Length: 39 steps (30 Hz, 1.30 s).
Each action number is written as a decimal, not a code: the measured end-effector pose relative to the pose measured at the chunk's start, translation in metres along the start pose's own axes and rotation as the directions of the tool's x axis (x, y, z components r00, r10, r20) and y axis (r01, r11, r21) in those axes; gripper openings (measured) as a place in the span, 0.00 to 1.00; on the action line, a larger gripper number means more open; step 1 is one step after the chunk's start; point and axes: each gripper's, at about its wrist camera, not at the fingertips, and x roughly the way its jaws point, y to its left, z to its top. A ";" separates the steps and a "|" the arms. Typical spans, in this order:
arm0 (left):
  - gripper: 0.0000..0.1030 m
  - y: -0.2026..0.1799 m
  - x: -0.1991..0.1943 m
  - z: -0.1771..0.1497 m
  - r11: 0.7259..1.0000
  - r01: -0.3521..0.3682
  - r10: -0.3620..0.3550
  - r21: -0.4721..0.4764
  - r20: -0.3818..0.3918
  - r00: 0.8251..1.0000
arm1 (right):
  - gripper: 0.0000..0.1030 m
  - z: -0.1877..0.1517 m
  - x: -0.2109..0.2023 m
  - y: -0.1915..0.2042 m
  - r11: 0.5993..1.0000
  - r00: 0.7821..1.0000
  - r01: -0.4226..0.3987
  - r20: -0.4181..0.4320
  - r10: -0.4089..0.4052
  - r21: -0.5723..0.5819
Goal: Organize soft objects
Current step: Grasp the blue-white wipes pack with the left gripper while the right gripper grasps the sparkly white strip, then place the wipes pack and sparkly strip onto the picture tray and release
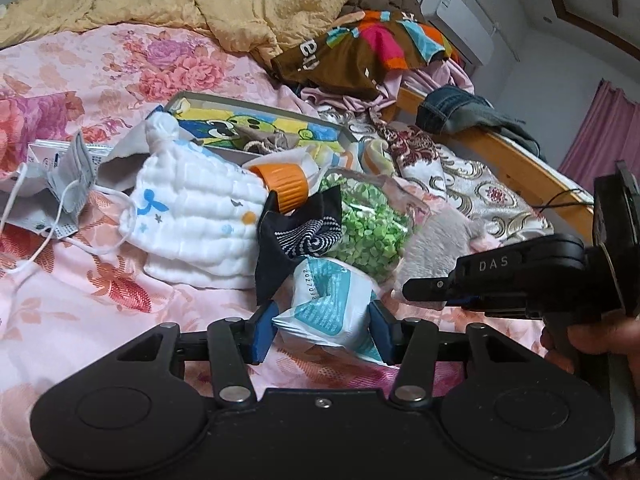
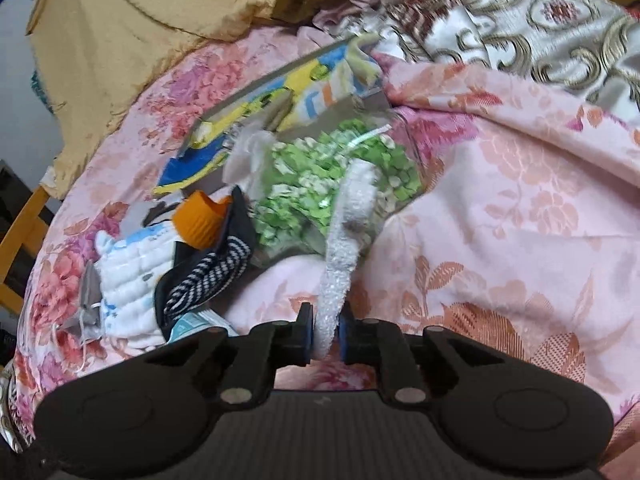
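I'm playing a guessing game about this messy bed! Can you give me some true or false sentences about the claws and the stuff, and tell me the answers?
1. The left claw squeezes a white and teal packet. True.
2. The right claw is empty. False: it pinches a strip of white fuzzy cloth.
3. The bottle full of green bits has an orange cap. True.
4. The bedsheet is plain blue. False: it is pink with flowers.
5. A white padded cloth with blue prints lies beside the bottle. True.

wooden bed frame (image 1: 496, 148), pink curtain (image 1: 608, 136), air conditioner (image 1: 456, 24)
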 end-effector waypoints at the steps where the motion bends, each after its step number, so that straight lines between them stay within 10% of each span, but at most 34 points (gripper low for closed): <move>1: 0.50 -0.002 -0.002 0.000 1.000 0.000 0.000 -0.003 0.005 1.000 | 0.11 -0.001 -0.003 0.003 1.000 1.000 -0.002 0.010 0.002 -0.019; 24: 0.50 -0.019 -0.030 0.047 0.998 -0.033 0.041 -0.051 0.179 0.983 | 0.11 0.005 -0.040 0.025 0.978 0.962 -0.068 0.245 0.116 -0.197; 39: 0.50 0.005 0.028 0.146 0.990 -0.091 0.116 -0.111 0.251 0.961 | 0.11 0.092 0.008 0.038 0.964 0.935 -0.011 0.339 0.104 -0.267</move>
